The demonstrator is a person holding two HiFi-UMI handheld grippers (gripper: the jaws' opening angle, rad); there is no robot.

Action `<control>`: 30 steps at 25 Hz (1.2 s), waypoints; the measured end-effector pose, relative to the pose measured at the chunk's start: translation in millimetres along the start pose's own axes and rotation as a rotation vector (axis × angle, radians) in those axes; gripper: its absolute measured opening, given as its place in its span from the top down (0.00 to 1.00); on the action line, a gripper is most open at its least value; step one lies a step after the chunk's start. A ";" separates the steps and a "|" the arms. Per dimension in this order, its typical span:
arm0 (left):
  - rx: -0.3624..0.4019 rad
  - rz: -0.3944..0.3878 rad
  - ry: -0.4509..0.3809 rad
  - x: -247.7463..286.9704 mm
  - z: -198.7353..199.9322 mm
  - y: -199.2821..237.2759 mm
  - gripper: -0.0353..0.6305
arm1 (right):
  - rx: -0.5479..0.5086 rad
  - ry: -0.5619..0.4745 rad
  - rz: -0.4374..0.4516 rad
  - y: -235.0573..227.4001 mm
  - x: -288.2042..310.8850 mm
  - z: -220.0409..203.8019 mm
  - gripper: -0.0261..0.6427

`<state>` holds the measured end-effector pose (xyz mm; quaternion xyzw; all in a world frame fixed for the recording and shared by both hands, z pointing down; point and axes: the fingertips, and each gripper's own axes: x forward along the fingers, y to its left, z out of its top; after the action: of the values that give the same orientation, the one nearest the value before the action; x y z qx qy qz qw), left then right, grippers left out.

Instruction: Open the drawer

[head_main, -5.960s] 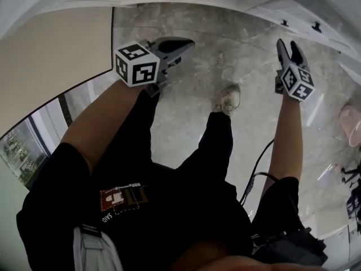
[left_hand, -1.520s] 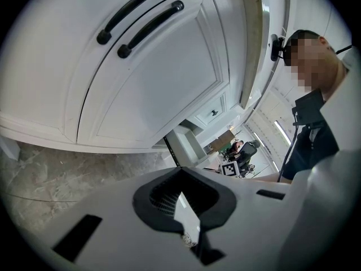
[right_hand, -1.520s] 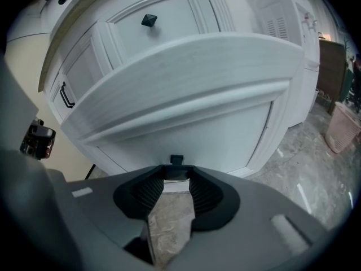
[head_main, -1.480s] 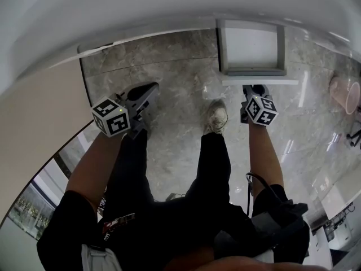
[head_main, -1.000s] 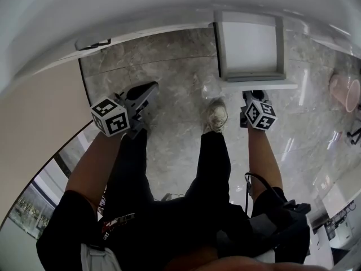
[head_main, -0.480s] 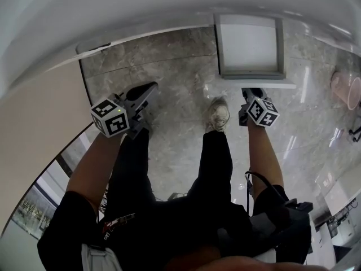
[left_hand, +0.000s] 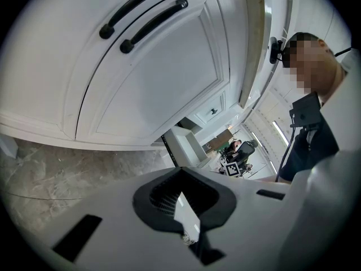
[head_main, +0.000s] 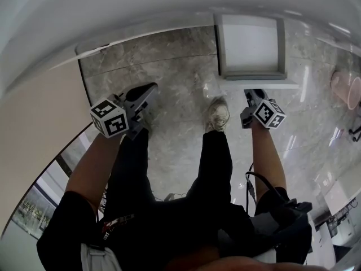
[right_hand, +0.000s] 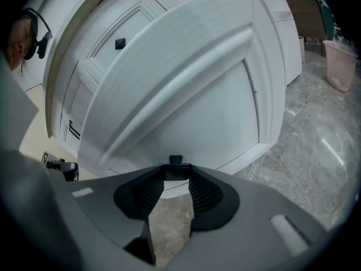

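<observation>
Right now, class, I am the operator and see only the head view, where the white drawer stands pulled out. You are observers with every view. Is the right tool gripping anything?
Observer: Yes, the right gripper view shows the right tool closed on the small black knob of the white drawer.
Operator: And the left tool?
Observer: Its own view shows it shut, holding nothing.
Operator: What does it face?
Observer: White cabinet doors with two long black bar handles.

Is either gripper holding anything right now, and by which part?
The right gripper grips the open drawer by the dark handle on its front; the left gripper, jaws together, holds nothing.
</observation>
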<state>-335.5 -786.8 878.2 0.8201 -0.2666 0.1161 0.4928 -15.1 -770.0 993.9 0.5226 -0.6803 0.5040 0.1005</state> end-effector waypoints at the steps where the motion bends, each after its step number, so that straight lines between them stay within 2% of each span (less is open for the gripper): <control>1: 0.001 -0.001 0.000 1.2 0.5 0.0 0.95 | 0.006 -0.003 0.003 0.4 2.8 0.0 0.76; 16: 0.004 -0.005 0.006 5.0 -2.7 -4.7 0.95 | -0.060 -0.024 -0.013 -4.2 17.4 11.6 0.75; 21: 0.002 -0.003 0.003 -0.9 -5.1 -3.2 0.95 | -0.129 -0.030 -0.005 -6.4 18.0 11.7 0.75; 26: -0.003 0.000 0.003 -4.3 -11.7 1.9 0.95 | -0.125 -0.057 -0.008 -13.9 18.7 10.5 0.67; 30: -0.007 0.001 0.001 -9.1 -16.8 3.1 0.95 | -0.159 -0.017 -0.027 -19.0 20.0 -3.9 0.63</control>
<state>-343.5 -770.5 884.6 0.8183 -0.2672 0.1159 0.4955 -9.9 -778.1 1020.0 0.5264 -0.7118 0.4426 0.1425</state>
